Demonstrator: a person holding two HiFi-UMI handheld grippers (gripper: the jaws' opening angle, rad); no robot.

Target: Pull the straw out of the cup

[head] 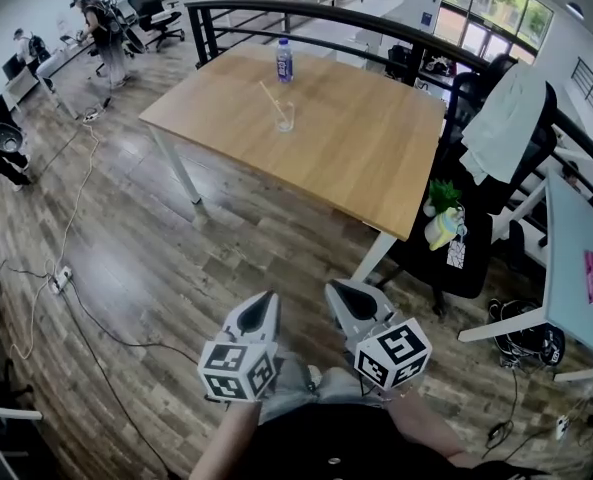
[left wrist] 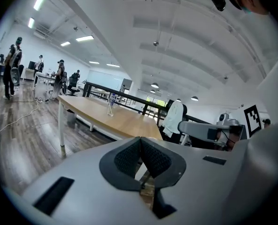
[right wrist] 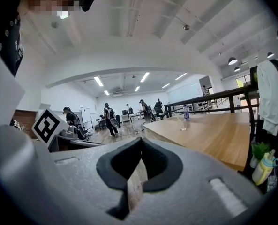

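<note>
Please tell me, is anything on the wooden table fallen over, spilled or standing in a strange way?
Nothing stands out. The clear cup stands upright on the light wooden table, a thin pale straw leaning inside it, and the clear plastic bottle with a blue label stands upright beyond it. No spill shows.

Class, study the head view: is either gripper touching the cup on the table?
No: the left gripper and right gripper are both over the wooden floor, apart from the table where the cup stands.

Head view from above — gripper views low, same far table [head: 356, 158].
</note>
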